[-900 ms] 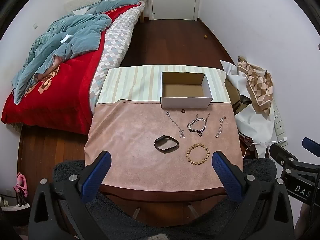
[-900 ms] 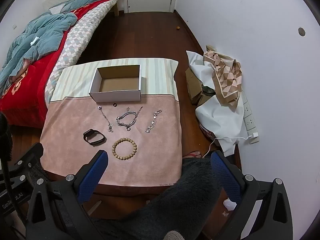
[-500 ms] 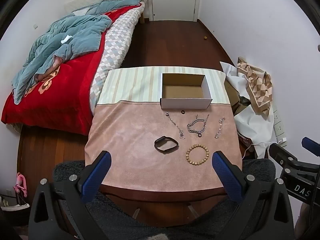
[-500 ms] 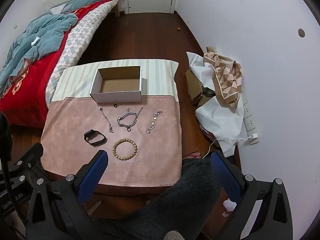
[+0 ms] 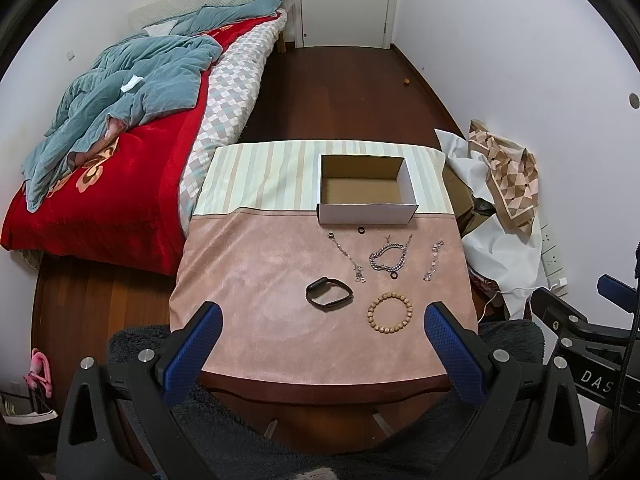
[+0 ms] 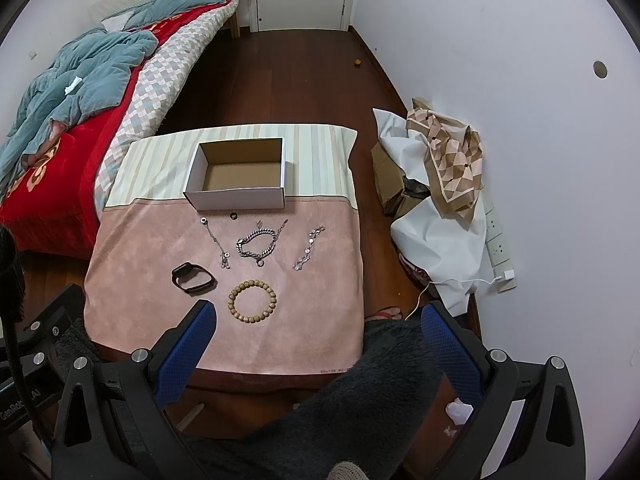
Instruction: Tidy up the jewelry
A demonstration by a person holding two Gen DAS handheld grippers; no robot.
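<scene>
An open, empty white cardboard box stands at the back of the pink mat. In front of it lie a small black ring, a thin silver chain, a thick silver bracelet, a disc chain, a black band and a wooden bead bracelet. My left gripper and right gripper are open and empty, held above the table's near edge.
A bed with a red cover and blue blanket stands left of the table. A white bag with a patterned scarf lies against the right wall. Dark fuzzy fabric lies below the grippers.
Both grippers have shifted slightly, so the table sits a little lower and nearer in both views. Nothing on the table has moved.
</scene>
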